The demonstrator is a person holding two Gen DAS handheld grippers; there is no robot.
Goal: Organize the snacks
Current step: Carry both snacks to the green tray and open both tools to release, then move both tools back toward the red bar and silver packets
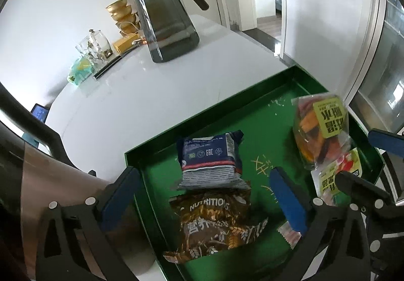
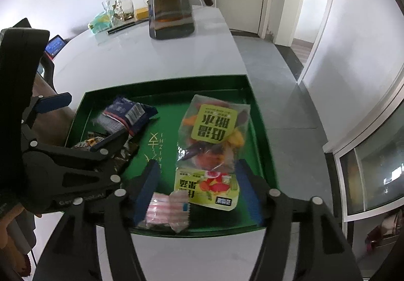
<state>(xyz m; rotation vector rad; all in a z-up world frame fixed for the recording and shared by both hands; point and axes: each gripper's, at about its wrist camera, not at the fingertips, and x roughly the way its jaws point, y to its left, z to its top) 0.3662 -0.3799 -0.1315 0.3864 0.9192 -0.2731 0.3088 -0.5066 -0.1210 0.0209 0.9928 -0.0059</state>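
Note:
A green tray (image 1: 252,94) (image 2: 262,144) on the white table holds snack packs. A blue-and-grey pack (image 1: 210,162) (image 2: 125,115) lies on a brown "Nutritious" pack (image 1: 217,225) (image 2: 126,152). A clear pack of dried fruit with a yellow label (image 1: 322,129) (image 2: 214,129) overlaps a smaller fruit pack (image 1: 335,174) (image 2: 207,186). A pink-striped pack (image 2: 168,210) (image 1: 289,234) lies at the tray's near edge. My left gripper (image 1: 202,200) is open over the brown pack. My right gripper (image 2: 199,192) is open over the small fruit pack and the pink-striped pack.
A dark glass pitcher (image 1: 164,15) (image 2: 170,0) stands behind the tray. Glass jars (image 1: 94,49) (image 2: 118,8), gold bowls (image 1: 123,15) and a teal packet (image 1: 78,72) sit at the table's far side. The table edge drops to grey floor (image 2: 285,94) on the right.

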